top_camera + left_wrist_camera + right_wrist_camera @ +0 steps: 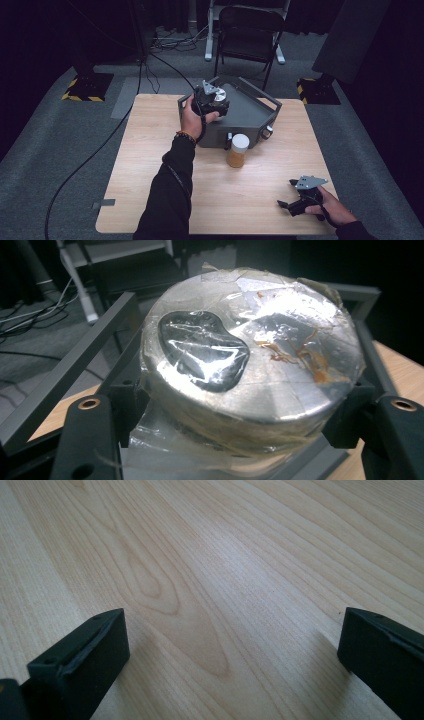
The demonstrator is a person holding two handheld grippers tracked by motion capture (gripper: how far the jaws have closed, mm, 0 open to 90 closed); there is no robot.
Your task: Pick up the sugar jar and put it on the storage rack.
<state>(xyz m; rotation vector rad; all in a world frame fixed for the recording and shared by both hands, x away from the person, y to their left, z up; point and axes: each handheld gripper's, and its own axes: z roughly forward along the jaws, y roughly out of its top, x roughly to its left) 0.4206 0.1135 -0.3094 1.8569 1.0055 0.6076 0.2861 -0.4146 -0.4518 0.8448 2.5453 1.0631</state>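
A round silver metal disc (pixel 260 375) wrapped in clear film, with a dark kidney-shaped dent on top, sits between my left gripper's (pixel 245 435) jaws, which press on its two sides. In the high view this gripper (pixel 215 101) holds the disc (pixel 219 95) over the left part of a grey metal box (pixel 252 112) with a frame rail. My right gripper (pixel 286 192) rests low at the table's front right, jaws wide apart. In its own view the right gripper (pixel 232 650) has only bare wood between its jaws.
A jar (pixel 238 150) with a white lid and amber contents stands just in front of the box. A knob (pixel 268 131) sticks out of the box's front. The wooden table (pixel 145 160) has a folding chair (pixel 248 30) and cables on the floor behind it.
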